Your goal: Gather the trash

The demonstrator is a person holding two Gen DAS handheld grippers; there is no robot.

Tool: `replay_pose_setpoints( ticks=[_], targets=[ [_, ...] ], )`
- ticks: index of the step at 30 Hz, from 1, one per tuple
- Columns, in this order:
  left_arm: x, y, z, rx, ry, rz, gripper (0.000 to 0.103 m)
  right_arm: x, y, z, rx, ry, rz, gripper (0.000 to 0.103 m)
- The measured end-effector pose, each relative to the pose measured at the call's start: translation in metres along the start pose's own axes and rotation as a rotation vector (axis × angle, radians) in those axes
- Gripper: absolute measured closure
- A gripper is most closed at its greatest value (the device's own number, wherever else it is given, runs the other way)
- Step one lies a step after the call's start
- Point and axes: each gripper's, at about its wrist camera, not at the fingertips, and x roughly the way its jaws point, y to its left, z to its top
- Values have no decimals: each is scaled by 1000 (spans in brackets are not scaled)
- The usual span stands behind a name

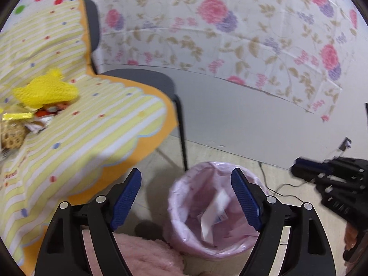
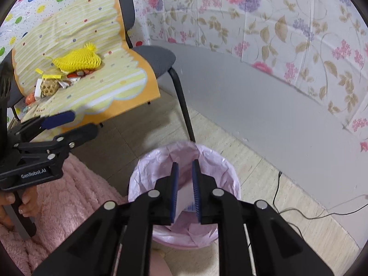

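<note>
Right tongs (image 2: 185,188) slightly parted over the pink-lined bin (image 2: 147,174), white paper (image 2: 184,197) loosely between them, left tongs (image 1: 186,200) wide open, empty, trash pile (image 2: 69,69) on chair seat.

Floral sheeting (image 2: 276,34) hangs above a grey wall (image 2: 241,99), a cloth-draped chair (image 2: 156,59) on pale floor tiles (image 2: 253,172).

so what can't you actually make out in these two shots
- Whether the right gripper pinches the white paper: its fingers cover the contact.
- Print on the wrappers in the pink-lined bin: motion blur, left wrist view.
- Items piled under the yellow net on the chair: too small, overlapping.
- The bin's bottom: hidden by the liner and trash in both views.
- The left gripper stands open, empty.
</note>
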Motion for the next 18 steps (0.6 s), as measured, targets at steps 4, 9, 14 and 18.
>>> replay_pose_setpoints(
  ticks=[4,9,14,18],
  targets=[
    [-16,21,-2,-29,-23,62,23,-13,3,16,22,-70,54,91],
    [-37,48,-4,-79,-38,110,23,-17,22,35,12,-107,106,91],
    [-55,83,-7,-160,-33,161,23,-12,64,53,-74,-119,185,91],
    [-74,120,-13,-240,-44,245,23,-4,96,69,-150,-119,244,91]
  ],
)
